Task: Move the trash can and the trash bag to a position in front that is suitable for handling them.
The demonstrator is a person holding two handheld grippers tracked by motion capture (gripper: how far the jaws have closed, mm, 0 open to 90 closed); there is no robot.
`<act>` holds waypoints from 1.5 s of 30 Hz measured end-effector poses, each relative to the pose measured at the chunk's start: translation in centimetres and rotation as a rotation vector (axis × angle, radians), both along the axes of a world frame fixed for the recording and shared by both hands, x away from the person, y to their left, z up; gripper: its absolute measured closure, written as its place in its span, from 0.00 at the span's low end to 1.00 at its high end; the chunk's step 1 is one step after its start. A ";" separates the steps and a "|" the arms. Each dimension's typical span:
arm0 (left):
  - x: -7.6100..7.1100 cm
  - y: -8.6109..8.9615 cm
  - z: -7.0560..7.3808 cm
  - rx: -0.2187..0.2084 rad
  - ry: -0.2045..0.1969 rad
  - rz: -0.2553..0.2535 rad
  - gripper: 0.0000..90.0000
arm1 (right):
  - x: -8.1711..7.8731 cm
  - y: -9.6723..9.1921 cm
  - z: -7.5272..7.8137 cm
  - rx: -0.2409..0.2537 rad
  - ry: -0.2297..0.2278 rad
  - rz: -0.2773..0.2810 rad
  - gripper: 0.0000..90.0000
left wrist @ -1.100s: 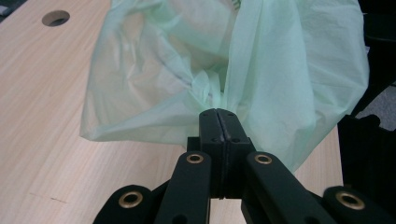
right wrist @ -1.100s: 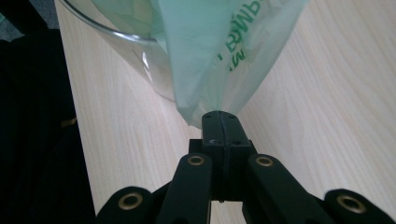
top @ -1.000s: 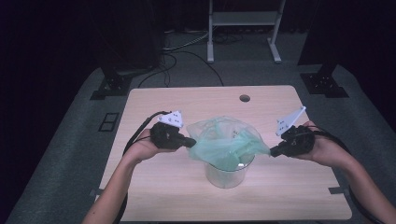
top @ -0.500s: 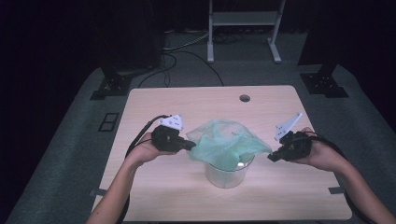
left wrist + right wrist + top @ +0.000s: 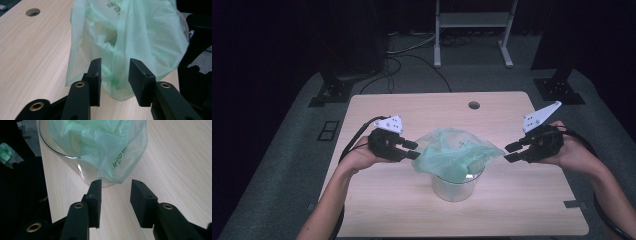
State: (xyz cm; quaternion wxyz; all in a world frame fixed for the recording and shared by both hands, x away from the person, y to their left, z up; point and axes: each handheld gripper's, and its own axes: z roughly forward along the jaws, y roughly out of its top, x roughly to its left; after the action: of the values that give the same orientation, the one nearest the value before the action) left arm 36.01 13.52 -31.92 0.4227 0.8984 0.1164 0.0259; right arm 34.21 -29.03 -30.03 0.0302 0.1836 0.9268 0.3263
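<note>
Standing at the middle of the counter [image 5: 377,205] in the high view, a clear glass container [image 5: 456,184] carries a green plastic bag [image 5: 456,152] draped over its mouth, with the film spreading wider than the rim on both sides. The left claw [image 5: 411,150] sits at the bag's left edge, held by the left hand [image 5: 362,156]. The right claw [image 5: 512,153] sits just beside the bag's right corner, held by the right hand [image 5: 573,152]. A round hole [image 5: 473,105] lies in the counter's far part.

Left gripper view: the left claw [image 5: 115,77] has its jaws spread, and a hanging fold of the green plastic bag [image 5: 140,37] lies between them without being pinched. The round hole [image 5: 32,12] appears at upper left.

Right gripper view: the right claw [image 5: 116,202] has its jaws spread with bare counter [image 5: 180,157] between them. The lower corner of the green plastic bag [image 5: 105,142] hangs outside the glass container [image 5: 82,170], just beyond the jaw tips; contact cannot be determined
</note>
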 end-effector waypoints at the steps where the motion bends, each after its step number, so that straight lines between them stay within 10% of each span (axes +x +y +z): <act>1: -0.1 -0.1 0.1 -0.003 0.002 -0.009 0.66 | 0.0 -0.1 0.3 0.006 0.001 0.002 0.65; 13: -0.6 -1.9 -0.7 0.039 0.037 -0.087 0.49 | 0.3 1.9 0.3 0.031 0.024 0.056 0.62; 19: -0.8 -3.0 -1.0 0.071 0.018 -0.094 0.46 | 0.4 3.2 -1.1 -0.006 0.003 0.065 0.83; 35: 0.2 -3.3 -0.9 0.066 -0.053 -0.017 0.66 | 1.1 3.9 -2.8 -0.003 -0.050 0.011 1.00; 45: 0.8 -2.6 -0.9 0.026 -0.056 0.005 1.00 | 1.4 3.3 -2.4 0.017 -0.072 -0.009 1.00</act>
State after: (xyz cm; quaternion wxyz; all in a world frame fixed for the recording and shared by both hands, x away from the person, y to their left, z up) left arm 36.79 10.95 -32.80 0.4140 0.9025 0.1064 0.0534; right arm 35.59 -25.78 -32.42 0.0636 0.1760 0.9214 0.3407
